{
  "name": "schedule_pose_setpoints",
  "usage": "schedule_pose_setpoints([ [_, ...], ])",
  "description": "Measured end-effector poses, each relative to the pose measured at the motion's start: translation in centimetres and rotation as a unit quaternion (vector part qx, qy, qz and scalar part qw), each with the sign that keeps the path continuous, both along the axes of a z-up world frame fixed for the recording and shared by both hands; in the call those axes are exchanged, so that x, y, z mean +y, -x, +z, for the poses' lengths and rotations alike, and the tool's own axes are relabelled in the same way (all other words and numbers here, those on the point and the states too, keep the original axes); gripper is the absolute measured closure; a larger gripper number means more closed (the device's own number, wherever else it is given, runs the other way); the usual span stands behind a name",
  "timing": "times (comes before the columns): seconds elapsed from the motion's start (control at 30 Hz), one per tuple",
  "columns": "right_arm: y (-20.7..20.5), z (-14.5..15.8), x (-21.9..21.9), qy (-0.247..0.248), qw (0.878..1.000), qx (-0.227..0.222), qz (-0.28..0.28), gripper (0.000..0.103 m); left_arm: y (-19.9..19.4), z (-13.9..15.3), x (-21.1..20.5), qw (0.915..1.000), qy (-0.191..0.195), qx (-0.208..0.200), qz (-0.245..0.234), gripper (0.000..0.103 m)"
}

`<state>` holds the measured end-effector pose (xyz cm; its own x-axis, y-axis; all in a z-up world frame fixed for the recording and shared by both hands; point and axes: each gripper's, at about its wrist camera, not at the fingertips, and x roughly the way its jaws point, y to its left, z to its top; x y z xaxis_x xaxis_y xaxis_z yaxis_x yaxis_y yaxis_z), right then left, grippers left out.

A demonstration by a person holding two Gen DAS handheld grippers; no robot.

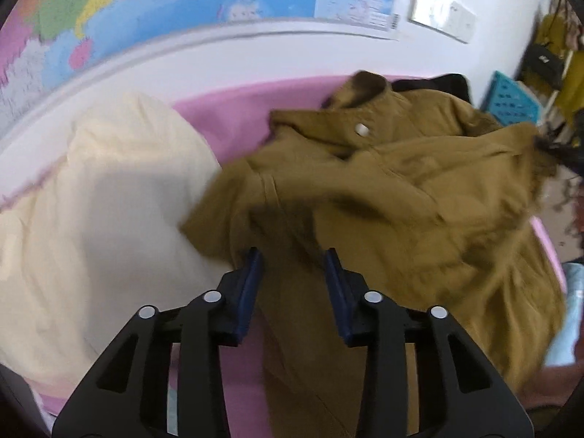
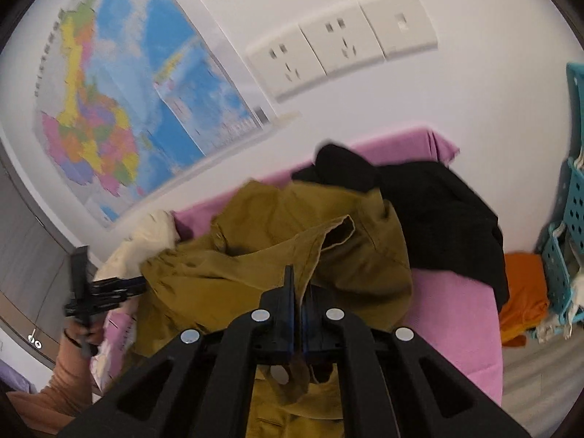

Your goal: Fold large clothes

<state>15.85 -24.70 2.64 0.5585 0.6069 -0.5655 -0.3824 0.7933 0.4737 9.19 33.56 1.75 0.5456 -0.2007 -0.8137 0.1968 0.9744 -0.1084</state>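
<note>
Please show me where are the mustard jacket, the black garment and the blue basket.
mustard jacket [image 1: 401,189], left wrist view: on its front panel.
black garment [image 2: 438,226], right wrist view: on its middle folds.
blue basket [image 2: 576,197], right wrist view: on its perforated wall.

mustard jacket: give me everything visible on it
The mustard jacket is a woven, canvas-like coat with a darker brown collar and a pale snap button near the neck. It lies crumpled and partly lifted on the pink sheet, overlapping a cream pillow on one side and a black garment on the other. The right hand-held gripper is shut on a fold of its fabric; the left hand-held gripper is open, its fingers on either side of the cloth.
</note>
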Motion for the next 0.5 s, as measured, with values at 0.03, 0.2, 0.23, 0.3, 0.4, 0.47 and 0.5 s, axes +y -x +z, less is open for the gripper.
schedule_pose_setpoints([
  [0.03, -0.2, -0.5, 0.2, 0.008, 1.000, 0.007, 0.000, 0.096, 0.4, -0.3, 0.3, 0.9999, 0.011, 0.008, 0.001, 0.039],
  [0.2, -1.0, -1.5, 2.8, 0.115, 0.993, 0.012, -0.019, 0.043, 1.6, -2.4, -0.3, 0.9984, 0.042, 0.037, -0.012, 0.035],
  [0.23, -0.8, -0.8, 2.9, 0.122, 0.992, 0.000, -0.030, 0.041, 1.6, -2.8, -0.3, 0.9983, 0.044, 0.038, -0.009, 0.047],
  [0.3, -0.3, 1.6, 3.7, 0.121, 0.991, -0.041, -0.049, 0.034, 1.7, -3.4, -0.1, 0.9975, 0.056, 0.042, 0.006, 0.071],
  [0.4, 0.6, 4.2, 7.6, 0.110, 0.990, -0.088, 0.014, 0.034, 2.7, -3.2, 1.0, 0.9960, 0.081, 0.026, 0.025, 0.092],
  [0.47, 1.3, 5.3, 13.4, 0.118, 0.981, -0.113, 0.103, 0.034, 3.5, -2.8, 1.4, 0.9950, 0.094, 0.013, 0.030, 0.094],
  [0.5, 1.6, 5.5, 15.7, 0.119, 0.976, -0.117, 0.137, 0.034, 3.7, -2.6, 1.3, 0.9950, 0.096, 0.008, 0.028, 0.095],
])
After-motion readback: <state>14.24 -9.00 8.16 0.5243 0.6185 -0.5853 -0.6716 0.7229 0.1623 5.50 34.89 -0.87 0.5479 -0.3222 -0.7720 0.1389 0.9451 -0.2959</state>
